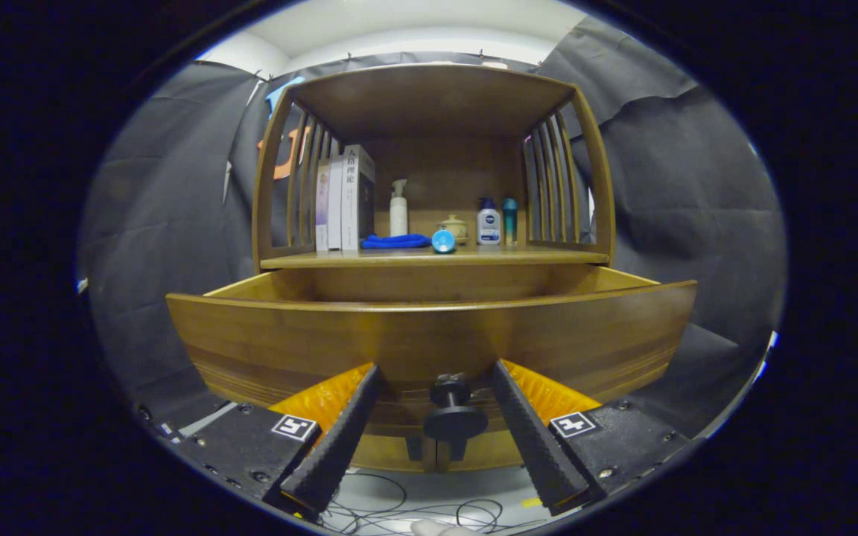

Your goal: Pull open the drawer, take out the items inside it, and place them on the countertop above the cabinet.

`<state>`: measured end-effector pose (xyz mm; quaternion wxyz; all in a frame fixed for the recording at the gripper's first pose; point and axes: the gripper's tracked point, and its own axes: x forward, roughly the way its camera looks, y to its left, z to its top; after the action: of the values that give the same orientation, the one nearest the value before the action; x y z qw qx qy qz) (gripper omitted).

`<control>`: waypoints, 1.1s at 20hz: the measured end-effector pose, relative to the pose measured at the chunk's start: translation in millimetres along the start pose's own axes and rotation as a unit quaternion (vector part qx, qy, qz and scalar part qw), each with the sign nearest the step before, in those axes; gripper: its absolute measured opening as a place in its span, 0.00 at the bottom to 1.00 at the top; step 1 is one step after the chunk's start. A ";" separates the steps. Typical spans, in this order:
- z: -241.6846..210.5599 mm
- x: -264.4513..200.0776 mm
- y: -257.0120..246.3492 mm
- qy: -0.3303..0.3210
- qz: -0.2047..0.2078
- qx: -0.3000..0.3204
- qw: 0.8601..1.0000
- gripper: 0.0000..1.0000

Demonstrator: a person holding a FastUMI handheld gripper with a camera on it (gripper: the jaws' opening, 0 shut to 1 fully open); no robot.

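Observation:
The wooden drawer (429, 339) stands pulled out toward me from the cabinet; its inside is hidden behind its tall front panel. A black round knob (454, 417) sticks out low on that front. My gripper (435, 376) is open, its two black ribbed fingers (343, 432) spread to either side of the knob without touching it. Above the drawer runs the countertop (548, 257), carrying a folded blue cloth (395, 241) and a small round blue item (443, 240) near its front edge.
On the countertop stand upright books (345, 199), a white pump bottle (398, 210), a small lidded pot (455, 227), a white bottle with blue label (488, 223) and a teal bottle (509, 219). Slatted wooden sides and a roof enclose the shelf. Cables (399, 510) lie on the floor below.

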<state>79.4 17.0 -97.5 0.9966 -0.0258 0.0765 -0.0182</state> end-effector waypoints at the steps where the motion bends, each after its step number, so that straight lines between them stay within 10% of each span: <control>1: 2.5 5.5 0.5 0.000 -0.001 0.001 1.000 0.99; 22: 32.6 149.4 9.6 0.009 -0.017 -0.021 1.000 0.99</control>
<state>232.2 22.2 -88.5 0.9946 -0.0475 0.0852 -0.0342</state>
